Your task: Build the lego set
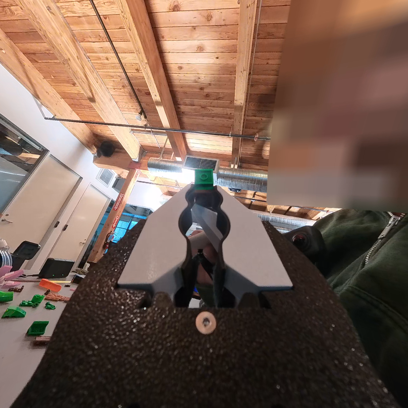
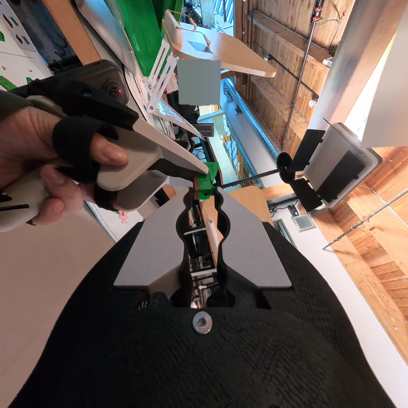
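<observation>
Not much lettering out there. Two red sign strips (image 1: 117, 209) hang on the wooden post in the left wrist view, their writing too small to make out. A printed sheet (image 2: 15, 33) shows pictures only in the right wrist view.

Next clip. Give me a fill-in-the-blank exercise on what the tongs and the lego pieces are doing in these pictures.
1. The small lego assembly pinched at the tips of the left tongs is mostly ____ in colour.
2. In the right wrist view, the right tongs meet the same assembly from ____.
3. Behind the left tongs the camera faces a ceiling made of ____.
4. The loose lego pieces lie on the table to the ____ of the left tongs.

Missing words: green; below; wood; left
</observation>
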`<state>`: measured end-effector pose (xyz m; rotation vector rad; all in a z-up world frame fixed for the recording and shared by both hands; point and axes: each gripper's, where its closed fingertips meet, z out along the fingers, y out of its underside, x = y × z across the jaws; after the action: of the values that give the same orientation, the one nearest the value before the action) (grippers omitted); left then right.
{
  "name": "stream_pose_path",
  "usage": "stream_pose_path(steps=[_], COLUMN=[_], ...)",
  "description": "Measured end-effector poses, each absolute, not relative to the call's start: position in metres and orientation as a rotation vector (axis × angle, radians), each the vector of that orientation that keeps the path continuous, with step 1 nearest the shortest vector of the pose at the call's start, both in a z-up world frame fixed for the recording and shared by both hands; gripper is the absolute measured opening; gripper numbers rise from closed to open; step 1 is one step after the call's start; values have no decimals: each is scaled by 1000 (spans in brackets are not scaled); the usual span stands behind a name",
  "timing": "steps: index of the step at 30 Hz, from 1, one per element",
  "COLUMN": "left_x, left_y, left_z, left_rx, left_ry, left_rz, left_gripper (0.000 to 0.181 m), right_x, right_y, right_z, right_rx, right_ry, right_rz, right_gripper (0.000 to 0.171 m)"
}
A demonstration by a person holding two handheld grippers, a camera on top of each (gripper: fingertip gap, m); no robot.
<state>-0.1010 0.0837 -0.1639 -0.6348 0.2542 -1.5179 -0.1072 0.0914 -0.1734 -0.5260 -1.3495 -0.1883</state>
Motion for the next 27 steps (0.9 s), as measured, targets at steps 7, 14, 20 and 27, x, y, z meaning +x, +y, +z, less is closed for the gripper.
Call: stream_pose_path(steps=[7, 14, 20, 27], left_x=[-101, -100, -99, -99], left_y=[86, 88, 88, 91], left_z=[-165, -166, -167, -168], left_rx=[-650, -669, -677, -694], left_ry=[243, 249, 250, 243], left_rz=[-1489, -1452, -1441, -1440], left_gripper=[14, 14, 14, 14], right_x=[-108, -106, -106, -106], right_y=[95, 96, 97, 99], right_z=[-175, -176, -178, -179], right_rx=[-553, -585, -597, -664], right_ry=[-1335, -1337, -1343, -1309], right_rz=[-238, -252, -280, -160], right_gripper=[16, 15, 14, 14])
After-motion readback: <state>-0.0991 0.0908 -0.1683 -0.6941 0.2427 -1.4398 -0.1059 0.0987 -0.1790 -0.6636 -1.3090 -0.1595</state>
